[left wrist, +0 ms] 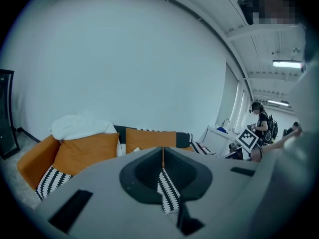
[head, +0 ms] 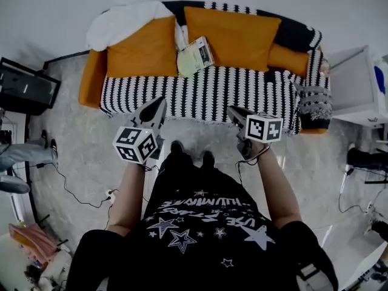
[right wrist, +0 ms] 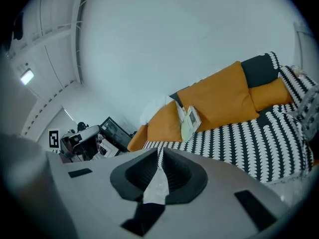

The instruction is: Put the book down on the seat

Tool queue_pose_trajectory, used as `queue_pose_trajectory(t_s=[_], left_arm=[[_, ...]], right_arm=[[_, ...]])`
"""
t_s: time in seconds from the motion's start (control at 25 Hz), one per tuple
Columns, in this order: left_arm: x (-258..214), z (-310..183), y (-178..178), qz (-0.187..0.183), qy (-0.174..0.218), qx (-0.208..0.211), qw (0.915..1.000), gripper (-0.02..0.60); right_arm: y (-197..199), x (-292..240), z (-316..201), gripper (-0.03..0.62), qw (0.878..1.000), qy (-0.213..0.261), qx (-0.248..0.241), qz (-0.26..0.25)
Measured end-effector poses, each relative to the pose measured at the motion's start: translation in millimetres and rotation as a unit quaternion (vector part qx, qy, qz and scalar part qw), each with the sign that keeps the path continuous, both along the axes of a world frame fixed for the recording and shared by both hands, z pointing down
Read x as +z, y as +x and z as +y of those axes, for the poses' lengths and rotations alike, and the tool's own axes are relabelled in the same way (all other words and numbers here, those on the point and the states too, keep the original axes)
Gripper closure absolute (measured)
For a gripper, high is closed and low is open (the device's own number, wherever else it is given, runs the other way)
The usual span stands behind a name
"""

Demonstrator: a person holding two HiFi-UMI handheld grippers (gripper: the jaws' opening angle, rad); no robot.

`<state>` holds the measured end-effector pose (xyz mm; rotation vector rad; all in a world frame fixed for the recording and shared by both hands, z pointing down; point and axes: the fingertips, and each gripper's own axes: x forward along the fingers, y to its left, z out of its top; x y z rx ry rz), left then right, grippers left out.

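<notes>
Lying on the black-and-white striped seat (head: 212,93) of the sofa (head: 91,77), book (head: 195,56): thin, pale cover with a dark panel near one corner, set askew, its far edge propped where two orange cushions (head: 233,38) meet. Left gripper (head: 159,103) and right gripper (head: 233,111): both held in front of the sofa, well apart from the book, each with jaws clenched together on nothing.
</notes>
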<state>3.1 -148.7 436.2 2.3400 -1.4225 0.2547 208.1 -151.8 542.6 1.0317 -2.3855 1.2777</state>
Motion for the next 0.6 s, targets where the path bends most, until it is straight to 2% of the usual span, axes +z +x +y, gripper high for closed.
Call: queue_pose_trajectory(t_s=[0.28,0.6], left_arm=[[2,11,16,0.000,0.005,0.021,0.9998,0.566],[-1,35,-2,0.016,0.014,0.022,0.9995,0.566]], right_arm=[[4,2,15,0.546,1.000,0.005,0.008,-0.008],[-21,-11,45,0.557,1.000,0.023,-0.011,0.012]])
